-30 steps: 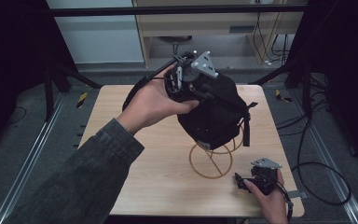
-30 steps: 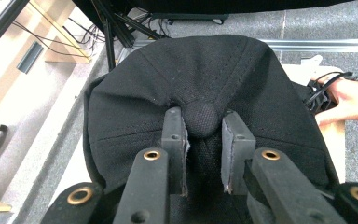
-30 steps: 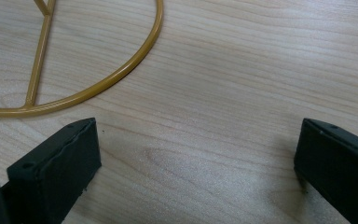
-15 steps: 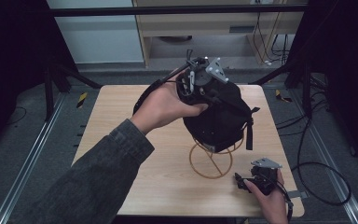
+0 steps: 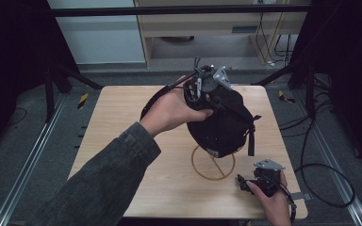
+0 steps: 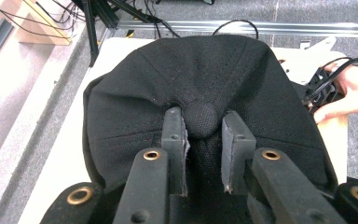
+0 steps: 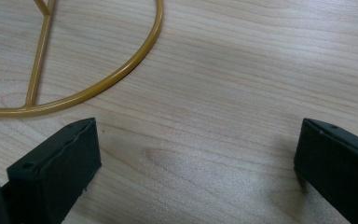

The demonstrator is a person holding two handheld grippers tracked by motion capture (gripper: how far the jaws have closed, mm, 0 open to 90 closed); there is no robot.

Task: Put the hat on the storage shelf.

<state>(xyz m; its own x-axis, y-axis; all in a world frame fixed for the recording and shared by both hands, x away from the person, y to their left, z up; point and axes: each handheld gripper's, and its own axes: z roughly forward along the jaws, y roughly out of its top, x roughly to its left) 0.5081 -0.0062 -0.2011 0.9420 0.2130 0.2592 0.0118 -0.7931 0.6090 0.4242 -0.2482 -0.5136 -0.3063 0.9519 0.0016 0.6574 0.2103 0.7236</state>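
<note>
Left gripper (image 5: 206, 87): clenched on the black cap (image 5: 221, 123), and the left gripper view has the two jaws pinching the fabric either side of the cap's top button (image 6: 201, 119). A hand wraps the gripper body from the left.

Cap position: mid-table, a touch right of centre, hanging over the gold wire stand (image 5: 212, 163). The crown hides the stand's upright, so I cannot tell whether the cap already bears on it or only hangs above it.

Stand: its round base ring lies flat on the wooden table (image 5: 122, 122), just near of the cap. The right gripper view picks up the ring's curve (image 7: 135, 60) at upper left.

Right gripper (image 5: 257, 181): released, jaws spread wide over bare wood at the near right corner, just right of the ring, touching nothing that I can see.

Step in hand, as I read it: settling the cap onto the stand.

Doing it well: keep the button directly over the ring's centre and come straight down, so the crown seats on the upright rather than sliding off one side. Don't let go until the fabric slackens and the weight is clearly taken.

Watch for: a light wire stand could tip or skate. The idle right gripper is close enough to pin the ring if it shifts.

Strap (image 5: 251, 139): dangling at the cap's right side, near the ring; keep it from snagging.
</note>
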